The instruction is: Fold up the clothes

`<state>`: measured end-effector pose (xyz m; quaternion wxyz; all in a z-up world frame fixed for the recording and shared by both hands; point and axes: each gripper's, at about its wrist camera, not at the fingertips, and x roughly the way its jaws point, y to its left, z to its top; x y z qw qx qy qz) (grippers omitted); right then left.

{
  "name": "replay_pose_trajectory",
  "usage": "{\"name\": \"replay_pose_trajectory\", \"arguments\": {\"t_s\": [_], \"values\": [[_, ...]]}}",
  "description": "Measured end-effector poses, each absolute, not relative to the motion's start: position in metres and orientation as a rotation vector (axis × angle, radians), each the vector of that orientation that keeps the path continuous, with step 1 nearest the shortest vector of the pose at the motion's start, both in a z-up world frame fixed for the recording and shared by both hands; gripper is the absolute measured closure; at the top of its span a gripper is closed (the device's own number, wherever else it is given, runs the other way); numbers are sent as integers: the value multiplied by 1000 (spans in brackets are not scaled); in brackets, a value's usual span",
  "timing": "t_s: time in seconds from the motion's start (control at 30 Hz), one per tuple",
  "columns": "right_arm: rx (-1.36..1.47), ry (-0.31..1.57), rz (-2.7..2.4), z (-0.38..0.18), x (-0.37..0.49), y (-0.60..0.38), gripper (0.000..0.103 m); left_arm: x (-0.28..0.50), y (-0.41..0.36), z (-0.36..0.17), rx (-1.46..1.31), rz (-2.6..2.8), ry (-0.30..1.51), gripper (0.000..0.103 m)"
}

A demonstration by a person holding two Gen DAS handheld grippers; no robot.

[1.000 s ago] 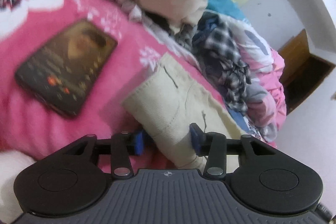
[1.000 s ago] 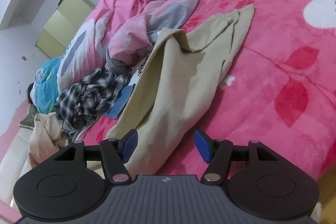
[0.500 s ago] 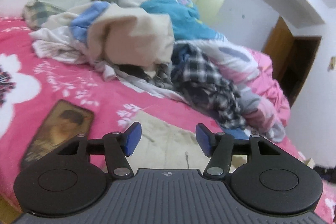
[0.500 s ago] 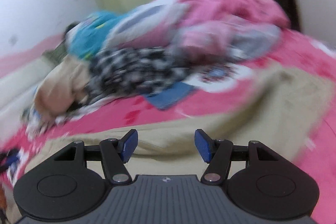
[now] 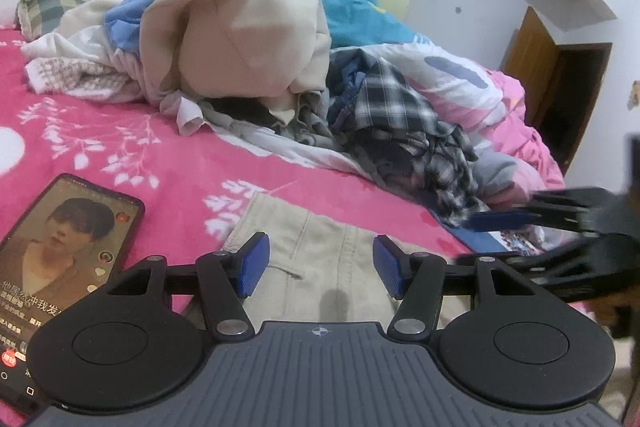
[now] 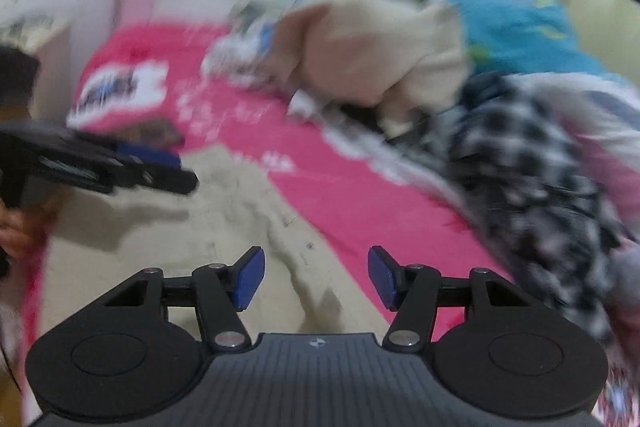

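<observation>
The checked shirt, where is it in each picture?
Left wrist view: the checked shirt lies right of middle, behind the beige trousers.
Right wrist view: it is blurred, at the right side.
Shared landmark: the tan garment heaped to the shirt's left in both.

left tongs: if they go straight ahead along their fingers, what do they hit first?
Most likely the beige trousers lying flat on the pink blanket. The left tongs stand open, tilted slightly down over them, with nothing between the pads. Depth is unclear; the clothes pile lies farther back.
</observation>
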<state>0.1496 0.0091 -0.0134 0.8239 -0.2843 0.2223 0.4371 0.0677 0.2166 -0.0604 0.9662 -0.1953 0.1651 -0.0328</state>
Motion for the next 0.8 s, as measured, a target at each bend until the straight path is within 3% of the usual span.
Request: {"name": "replay_pose_trajectory", "arguments": {"t_s": [0.1, 0.23, 0.5, 0.8], "values": [[-693, 554, 978, -32, 167, 30, 50, 67, 218, -62, -392, -85, 320, 45], [-705, 653, 1027, -41, 173, 35, 90, 69, 222, -64, -428, -106, 321, 45], [-825, 397, 873, -16, 135, 29, 92, 73, 214, -53, -434, -177, 273, 45], [-870, 403, 836, -37, 153, 32, 92, 86, 203, -62, -383, -173, 357, 45]]}}
